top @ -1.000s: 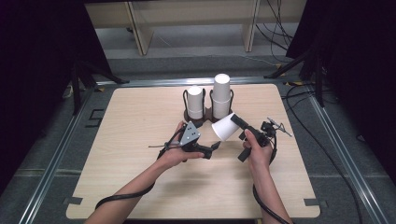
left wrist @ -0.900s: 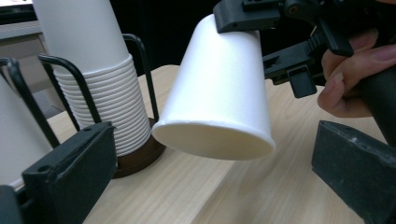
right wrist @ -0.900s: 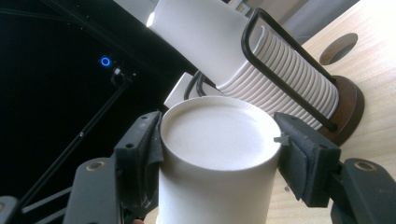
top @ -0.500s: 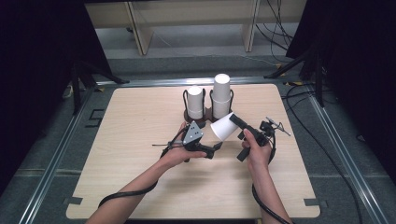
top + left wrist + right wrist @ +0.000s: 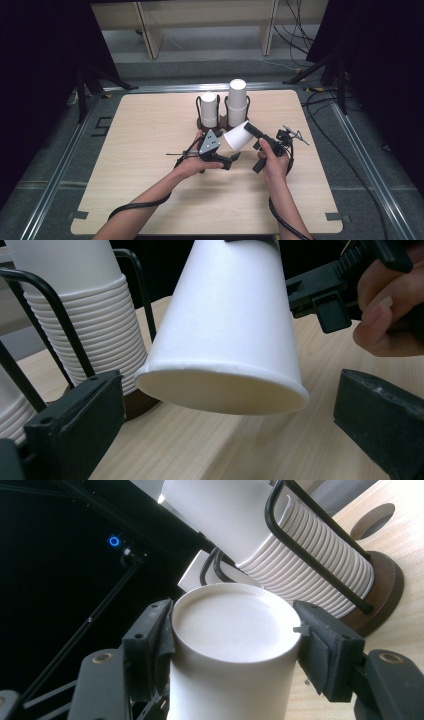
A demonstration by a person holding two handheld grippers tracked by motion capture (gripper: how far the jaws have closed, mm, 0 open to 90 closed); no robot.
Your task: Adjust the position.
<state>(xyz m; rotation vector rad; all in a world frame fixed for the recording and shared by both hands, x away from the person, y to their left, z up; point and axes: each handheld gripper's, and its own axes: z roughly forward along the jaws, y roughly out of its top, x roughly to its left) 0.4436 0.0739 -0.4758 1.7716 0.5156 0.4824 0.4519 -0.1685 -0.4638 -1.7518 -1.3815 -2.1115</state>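
High view: right hand-held gripper (image 5: 246, 128) still clamps paper cup (image 5: 237, 135); left hand-held gripper (image 5: 234, 159), jaws spread, barely shifted.

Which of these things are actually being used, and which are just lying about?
In use: paper cup, clamped in the right gripper; left gripper, open beneath its rim; cup stacks in the rack.
Lying about: floor cables; wooden shelving.

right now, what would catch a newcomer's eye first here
The white paper cup held tilted above the middle of the wooden table, clamped near its base by the right gripper. The left gripper waits open just beneath its rim. Behind them, a black wire rack holds two stacks of white cups.
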